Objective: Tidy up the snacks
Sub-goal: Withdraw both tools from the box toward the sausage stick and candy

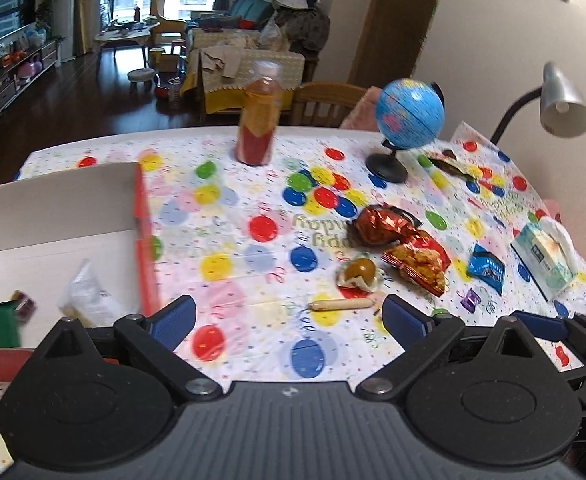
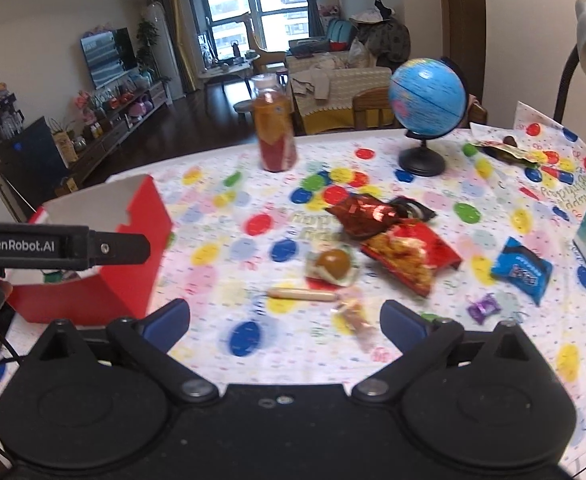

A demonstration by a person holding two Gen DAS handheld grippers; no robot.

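Both grippers hang over a table with a balloon-print cloth (image 1: 253, 208). My left gripper (image 1: 289, 316) is open and empty, just right of a red box (image 1: 143, 232) with a white inside that holds a clear packet (image 1: 89, 296) and a green pack (image 1: 3, 324). My right gripper (image 2: 285, 324) is open and empty too. Ahead of them lie a sausage stick (image 1: 341, 304) (image 2: 301, 294), a wrapped brown egg (image 1: 359, 270) (image 2: 333, 264), a red snack bag (image 1: 417, 262) (image 2: 409, 254), a shiny red bag (image 1: 381, 224) (image 2: 367, 214), a blue packet (image 1: 487, 268) (image 2: 523, 270) and a purple candy (image 1: 471, 300) (image 2: 483, 308).
A drink bottle (image 1: 257, 120) stands at the far edge, with a blue globe (image 1: 409, 116) to its right and a grey desk lamp (image 1: 561, 100) beyond. A tissue pack (image 1: 545, 256) lies at the right. A small clear-wrapped candy (image 2: 353, 314) lies by my right fingers.
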